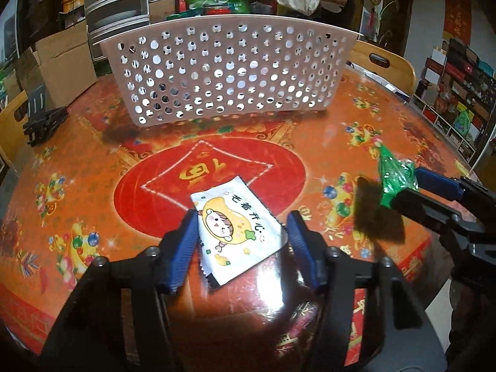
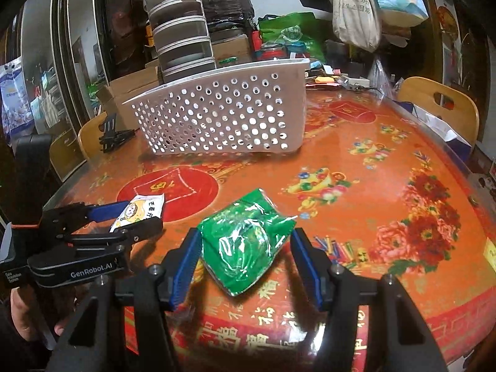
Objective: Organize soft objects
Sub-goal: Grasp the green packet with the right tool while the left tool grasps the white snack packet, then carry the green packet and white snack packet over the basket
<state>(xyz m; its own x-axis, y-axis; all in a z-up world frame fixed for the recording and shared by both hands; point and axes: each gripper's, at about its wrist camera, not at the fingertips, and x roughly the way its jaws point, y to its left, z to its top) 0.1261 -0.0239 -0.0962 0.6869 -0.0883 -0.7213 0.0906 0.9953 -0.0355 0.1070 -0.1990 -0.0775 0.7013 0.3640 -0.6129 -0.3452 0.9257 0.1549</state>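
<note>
A white snack packet (image 1: 235, 223) with a cartoon print sits between the blue pads of my left gripper (image 1: 242, 215), which touch its two side edges. Whether the packet is clear of the table I cannot tell. A crinkled green packet (image 2: 248, 245) hangs above the table in my right gripper (image 2: 246, 232), whose pads are shut on its sides. The right wrist view also shows the left gripper (image 2: 142, 215) at lower left around the white packet (image 2: 145, 206). The left wrist view has the right gripper (image 1: 403, 187) with the green packet (image 1: 393, 173) at right. A white perforated basket (image 1: 232, 68) stands behind.
The round table (image 1: 93, 186) has a glossy red and orange cover. A black folding stand (image 1: 43, 121) lies at its left edge. Wooden chairs (image 2: 440, 102) stand around it. Cardboard boxes, stacked containers (image 2: 183, 31) and bags crowd the space behind the basket (image 2: 223, 114).
</note>
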